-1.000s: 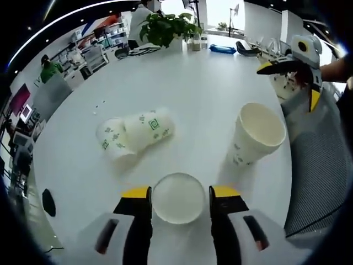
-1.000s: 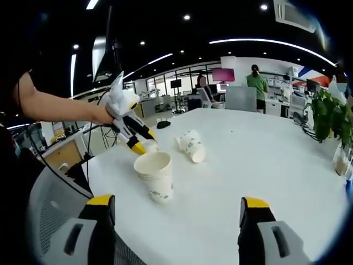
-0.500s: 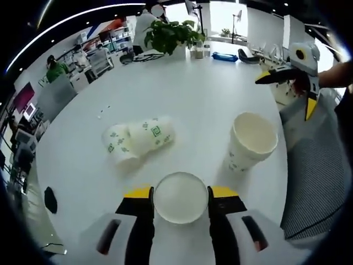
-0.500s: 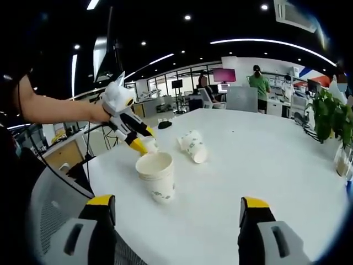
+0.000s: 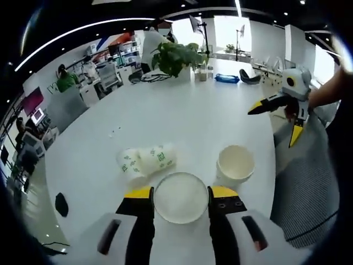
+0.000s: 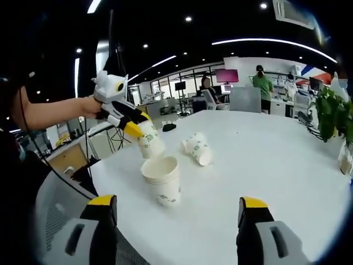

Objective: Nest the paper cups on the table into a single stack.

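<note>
- Left gripper (image 5: 180,193) clamps a held cup (image 5: 180,197), mouth toward camera; upright stack (image 5: 235,164) just ahead-right; nested toppled cups (image 5: 148,160) ahead-left; potted plant (image 5: 175,55) far ahead
- Right gripper (image 6: 178,207) wide apart, empty; white table (image 6: 265,165) beyond

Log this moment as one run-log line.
left gripper: shut on cup | above upright cup | right gripper: open | lying cups: untouched

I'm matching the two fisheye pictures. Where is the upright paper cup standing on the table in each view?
Left gripper view: upright cup, right of centre, just beyond the right jaw.
Right gripper view: the same cup, left of centre, below the cup the left gripper holds.
Shared landmark: the lying cups.
</note>
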A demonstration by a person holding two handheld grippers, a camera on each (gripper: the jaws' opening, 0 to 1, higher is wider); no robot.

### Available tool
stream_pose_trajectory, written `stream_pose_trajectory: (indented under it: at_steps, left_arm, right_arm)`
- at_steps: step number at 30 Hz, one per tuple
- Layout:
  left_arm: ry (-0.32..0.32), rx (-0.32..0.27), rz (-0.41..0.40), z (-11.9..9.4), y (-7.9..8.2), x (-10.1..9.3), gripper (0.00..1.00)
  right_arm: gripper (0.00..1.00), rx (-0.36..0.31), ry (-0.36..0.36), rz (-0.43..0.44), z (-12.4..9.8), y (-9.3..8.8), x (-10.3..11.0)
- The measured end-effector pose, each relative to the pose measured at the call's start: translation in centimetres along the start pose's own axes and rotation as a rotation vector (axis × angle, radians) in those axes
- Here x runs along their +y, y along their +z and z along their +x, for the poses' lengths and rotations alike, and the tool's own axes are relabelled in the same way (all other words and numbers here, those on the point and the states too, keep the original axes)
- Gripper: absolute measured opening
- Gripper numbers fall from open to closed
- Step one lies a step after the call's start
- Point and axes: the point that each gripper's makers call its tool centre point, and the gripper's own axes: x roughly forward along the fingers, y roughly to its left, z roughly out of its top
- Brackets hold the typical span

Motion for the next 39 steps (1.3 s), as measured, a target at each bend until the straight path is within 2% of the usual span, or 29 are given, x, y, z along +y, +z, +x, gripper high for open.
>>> stream_pose_trajectory:
  at_steps: [3,8,13,16,19,27,31,34,39]
  left_arm:
    - [-0.011,-0.015,0.010,-0.6,0.7,-0.4,0.36]
    - [-0.047,-0.046,0.023,-1.5,2.7,-3.0,0.36]
    - [-0.089,-0.070,0.057,-2.2,4.4,-5.8,0.36]
    - [-0.112,-0.090,0.069,-2.5,5.0,-6.7,0.36]
    - [-0.151,-0.122,0.066,-3.0,5.7,-7.8,0.36]
    - [-0.226,-0.157,0.096,-3.7,6.3,-10.0,0.36]
    - [-0.263,-0.182,0.110,-4.1,6.5,-10.8,0.36]
    - [-0.276,-0.199,0.121,-4.4,6.6,-10.8,0.36]
    - [-0.306,-0.234,0.117,-4.7,7.0,-11.4,0.36]
  right_arm:
    - [0.87,-0.016,0.014,0.027,-0.1,0.4,0.4]
    - [0.85,-0.026,0.037,0.020,0.0,0.9,1.4]
    - [0.80,-0.070,0.074,0.054,0.3,2.4,2.2]
    - [0.74,-0.087,0.105,0.079,0.3,3.3,2.7]
    - [0.73,-0.101,0.131,0.091,0.5,4.1,3.1]
    - [0.66,-0.119,0.207,0.124,0.7,5.2,4.3]
    - [0.62,-0.107,0.292,0.191,0.7,5.3,5.8]
    - [0.54,-0.087,0.339,0.222,0.6,5.1,6.6]
    - [0.52,-0.086,0.388,0.244,0.7,5.3,7.6]
